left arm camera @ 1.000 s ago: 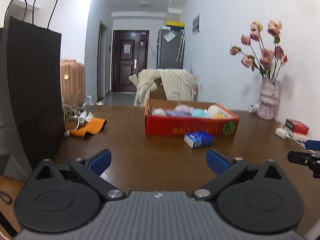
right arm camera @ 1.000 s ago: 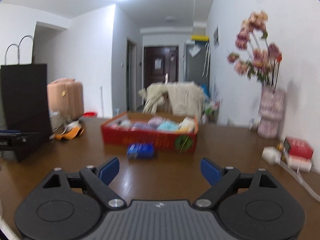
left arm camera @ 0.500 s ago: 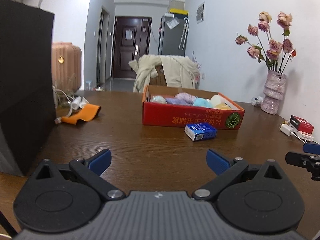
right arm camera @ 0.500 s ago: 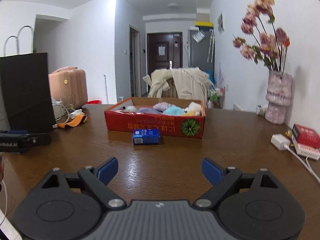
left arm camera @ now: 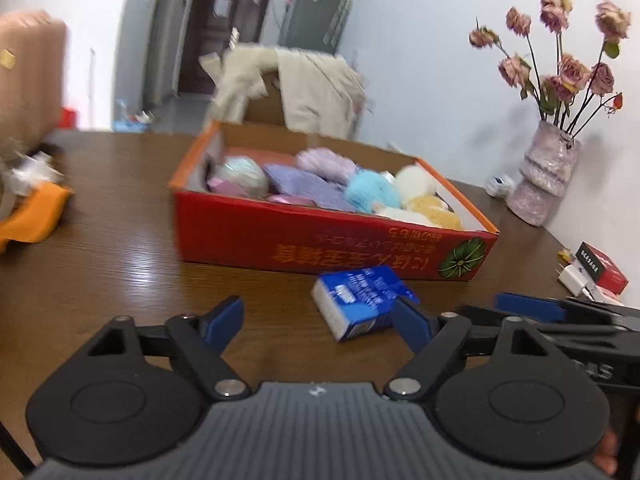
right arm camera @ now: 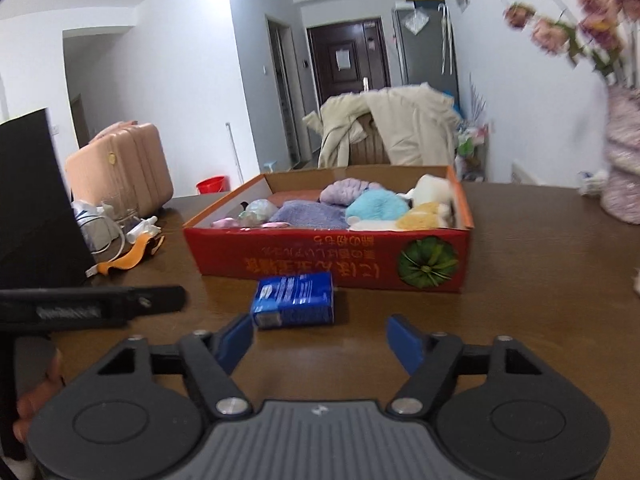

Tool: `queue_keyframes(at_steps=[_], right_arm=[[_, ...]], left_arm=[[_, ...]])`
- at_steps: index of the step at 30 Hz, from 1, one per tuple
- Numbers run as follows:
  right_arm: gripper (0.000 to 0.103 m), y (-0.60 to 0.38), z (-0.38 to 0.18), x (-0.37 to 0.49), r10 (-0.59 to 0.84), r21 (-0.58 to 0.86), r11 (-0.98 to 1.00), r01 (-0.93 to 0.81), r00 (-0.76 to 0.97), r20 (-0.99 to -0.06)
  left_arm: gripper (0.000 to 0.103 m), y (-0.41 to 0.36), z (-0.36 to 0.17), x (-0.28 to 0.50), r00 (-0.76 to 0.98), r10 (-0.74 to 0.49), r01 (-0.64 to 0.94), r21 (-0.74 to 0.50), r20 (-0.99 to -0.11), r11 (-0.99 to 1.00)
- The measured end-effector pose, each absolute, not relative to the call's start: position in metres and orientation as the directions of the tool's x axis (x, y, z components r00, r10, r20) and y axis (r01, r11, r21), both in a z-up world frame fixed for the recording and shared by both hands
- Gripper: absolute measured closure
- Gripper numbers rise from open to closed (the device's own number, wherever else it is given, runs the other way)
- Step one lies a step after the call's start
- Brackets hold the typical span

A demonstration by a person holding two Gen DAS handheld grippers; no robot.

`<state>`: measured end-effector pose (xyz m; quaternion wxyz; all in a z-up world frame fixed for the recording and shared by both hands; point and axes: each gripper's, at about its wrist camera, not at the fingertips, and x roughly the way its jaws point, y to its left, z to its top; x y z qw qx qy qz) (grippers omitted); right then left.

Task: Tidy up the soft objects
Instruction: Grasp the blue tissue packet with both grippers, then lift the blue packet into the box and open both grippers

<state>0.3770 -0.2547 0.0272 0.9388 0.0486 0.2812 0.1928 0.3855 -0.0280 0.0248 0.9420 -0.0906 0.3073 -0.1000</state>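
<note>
Both grippers moved nearer red box (left arm camera: 320,240), jaws closing.

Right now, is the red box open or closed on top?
Open. The red box has no lid, and the soft items inside show from above.

The box (right arm camera: 328,260) is showing red walls with orange letters and a green round picture. Inside, soft things (right arm camera: 372,204) are lying in purple, light blue, white and yellow. The packet (right arm camera: 294,300) is looking blue, the table (left arm camera: 120,248) dark brown.
</note>
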Motion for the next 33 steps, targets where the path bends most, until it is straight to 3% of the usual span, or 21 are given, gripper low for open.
queue_keyframes(at_steps=[5,9,10,15,26,33], right_arm=[[0.056,-0.242,0.007,0.438,0.415,0.269,0.91,-0.317,0.73,-0.543],[0.074,-0.233,-0.008,0.46,0.45,0.301,0.893,-0.335,0.691,-0.565],[0.081,-0.233,-0.011,0.46,0.467,0.315,0.884,-0.346,0.687,-0.556],[0.084,-0.236,-0.018,0.458,0.479,0.351,0.875,-0.333,0.694,-0.537],[0.085,-0.236,-0.02,0.457,0.478,0.352,0.875,-0.331,0.699,-0.531],[0.084,-0.238,-0.021,0.457,0.491,0.357,0.868,-0.345,0.698,-0.521]], left_arm=[[0.065,-0.033,0.005,0.432,0.723,-0.336,0.169,-0.317,-0.603,0.933],[0.086,-0.03,-0.003,0.443,0.721,-0.361,0.187,-0.335,-0.592,0.923],[0.087,-0.028,-0.004,0.443,0.727,-0.362,0.184,-0.342,-0.583,0.921],[0.086,-0.017,-0.009,0.445,0.727,-0.387,0.171,-0.396,-0.567,0.902],[0.075,-0.024,-0.011,0.441,0.706,-0.436,0.216,-0.417,-0.557,0.883],[0.08,-0.026,-0.012,0.439,0.734,-0.407,0.191,-0.41,-0.544,0.892]])
